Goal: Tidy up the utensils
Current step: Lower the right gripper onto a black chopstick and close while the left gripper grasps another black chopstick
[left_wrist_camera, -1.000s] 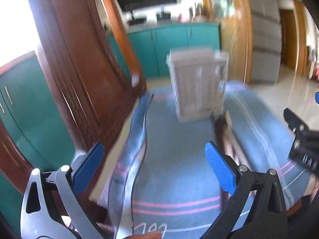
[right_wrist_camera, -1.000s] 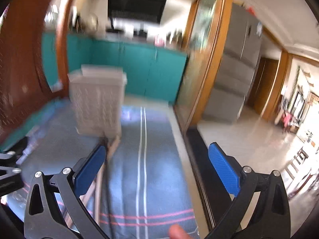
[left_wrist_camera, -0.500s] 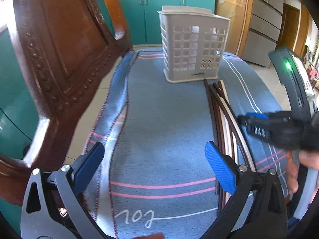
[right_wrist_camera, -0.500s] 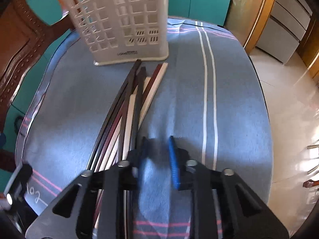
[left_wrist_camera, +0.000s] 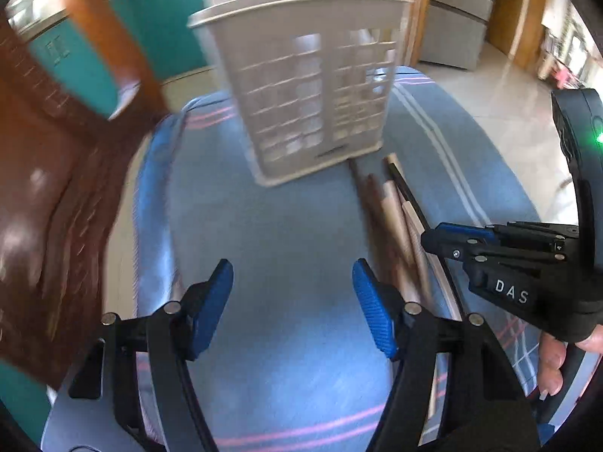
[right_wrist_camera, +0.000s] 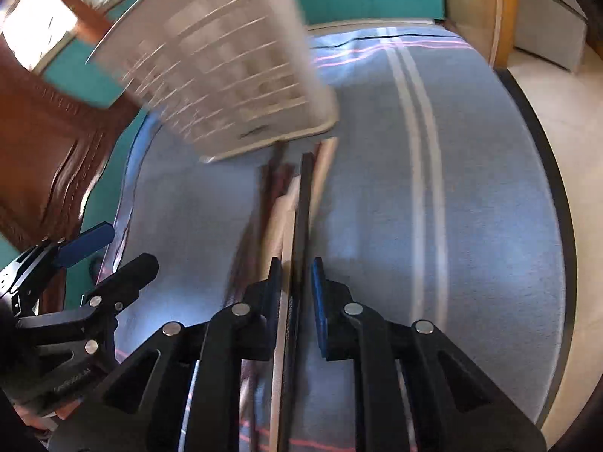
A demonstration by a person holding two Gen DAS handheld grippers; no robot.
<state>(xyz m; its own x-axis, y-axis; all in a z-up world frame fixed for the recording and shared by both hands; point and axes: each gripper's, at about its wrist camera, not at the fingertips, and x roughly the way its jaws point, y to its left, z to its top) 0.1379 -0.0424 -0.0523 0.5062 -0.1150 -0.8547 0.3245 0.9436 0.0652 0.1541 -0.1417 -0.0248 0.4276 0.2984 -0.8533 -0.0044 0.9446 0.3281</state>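
A white lattice utensil basket [left_wrist_camera: 309, 86] [right_wrist_camera: 226, 75] stands upright at the far end of a blue cloth [left_wrist_camera: 264, 226]. Several long chopsticks [left_wrist_camera: 392, 207] [right_wrist_camera: 271, 207], dark and pale, lie in a bundle in front of it. My right gripper [right_wrist_camera: 296, 282] [left_wrist_camera: 433, 241] is shut on a black chopstick [right_wrist_camera: 303, 203] at the right side of the bundle, and a pale stick runs beside it between the pads. My left gripper [left_wrist_camera: 292, 301] [right_wrist_camera: 113, 260] hovers over bare cloth left of the bundle. Its jaws are closing with nothing between them.
A carved brown wooden chair [left_wrist_camera: 56, 188] [right_wrist_camera: 49, 143] stands close on the left of the table. The cloth's right edge [right_wrist_camera: 550, 188] drops off to a tiled floor. Teal cabinets [left_wrist_camera: 169, 11] are behind the basket.
Both grippers tipped down toward the cloth and came nearer the basket. The right gripper went from wide open to shut on the black chopstick. The left jaws have narrowed.
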